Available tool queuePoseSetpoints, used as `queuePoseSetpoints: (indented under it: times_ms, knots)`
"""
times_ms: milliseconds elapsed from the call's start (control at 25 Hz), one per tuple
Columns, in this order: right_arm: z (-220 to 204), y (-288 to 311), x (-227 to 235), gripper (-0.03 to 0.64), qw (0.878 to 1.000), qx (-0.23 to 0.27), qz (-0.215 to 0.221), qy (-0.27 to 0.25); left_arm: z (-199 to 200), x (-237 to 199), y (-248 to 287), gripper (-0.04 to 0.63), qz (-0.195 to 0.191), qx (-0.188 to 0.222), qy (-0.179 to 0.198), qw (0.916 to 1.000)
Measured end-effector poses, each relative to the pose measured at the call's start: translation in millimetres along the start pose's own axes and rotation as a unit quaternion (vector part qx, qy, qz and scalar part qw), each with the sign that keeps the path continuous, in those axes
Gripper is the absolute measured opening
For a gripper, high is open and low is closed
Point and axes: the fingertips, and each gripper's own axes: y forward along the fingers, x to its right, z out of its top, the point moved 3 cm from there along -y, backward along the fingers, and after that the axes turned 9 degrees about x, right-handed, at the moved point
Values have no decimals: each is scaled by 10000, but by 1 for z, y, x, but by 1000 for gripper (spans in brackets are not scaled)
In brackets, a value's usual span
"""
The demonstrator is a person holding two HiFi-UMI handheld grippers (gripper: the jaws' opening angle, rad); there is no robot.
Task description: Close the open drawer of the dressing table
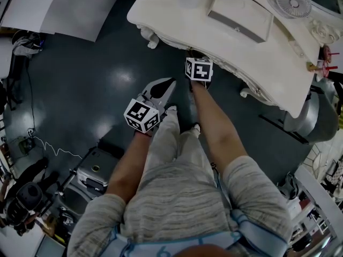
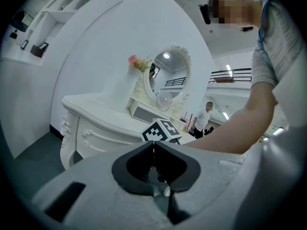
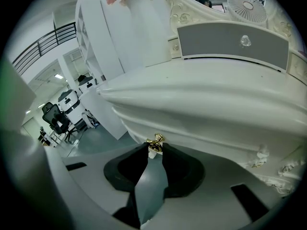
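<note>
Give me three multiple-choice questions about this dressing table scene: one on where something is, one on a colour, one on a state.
1. Where does the fan stand?
A on the floor; B on the dressing table; C on a shelf
2. What colour is the knob at the right gripper jaws?
A gold; B black; C red
3. How are the left gripper jaws?
A wide apart; B holding a cloth; C together, empty

Answers: B, the fan sits on the tabletop; A, the knob gleams gold; C, the jaws meet with nothing between.
</note>
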Motion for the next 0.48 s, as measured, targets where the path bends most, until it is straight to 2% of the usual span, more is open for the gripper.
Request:
queuePoseSetpoints:
  times_ms: [480]
  knots:
    - [0, -2, 0, 78, 10000, -34, 17, -52, 2, -1, 1, 15, 24, 18, 19, 10000]
